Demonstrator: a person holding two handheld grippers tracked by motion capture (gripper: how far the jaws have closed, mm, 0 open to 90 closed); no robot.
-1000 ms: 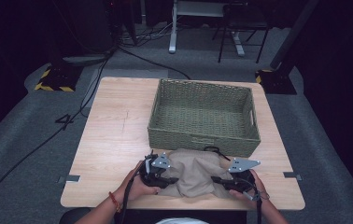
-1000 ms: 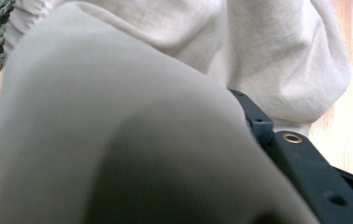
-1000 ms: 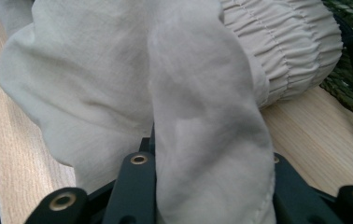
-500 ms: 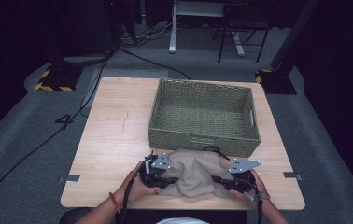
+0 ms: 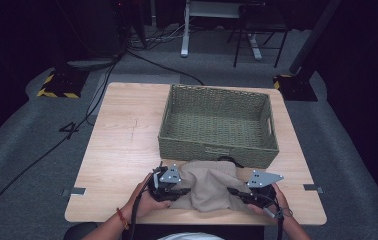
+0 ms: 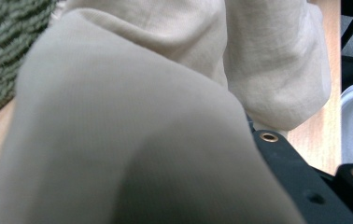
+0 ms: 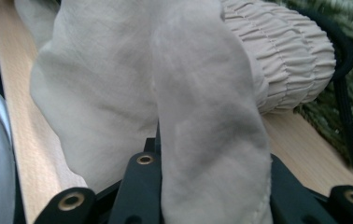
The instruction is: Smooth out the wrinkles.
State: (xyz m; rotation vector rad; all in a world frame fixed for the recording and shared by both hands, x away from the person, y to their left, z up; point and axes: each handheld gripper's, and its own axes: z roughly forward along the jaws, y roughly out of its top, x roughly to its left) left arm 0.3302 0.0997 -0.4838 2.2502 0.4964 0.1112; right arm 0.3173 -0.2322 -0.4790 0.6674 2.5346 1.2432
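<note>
my left gripper: jaws just closing, pinching | my right gripper: clamped (both hands low, facing inward)

The place looked like a lab or recording studio, not a home. A lone wooden bench stood on grey carpet amid dark surroundings. Black cables ran across the floor, yellow-and-black hazard stripes marked a stand's base, and a white desk frame stood behind.
</note>
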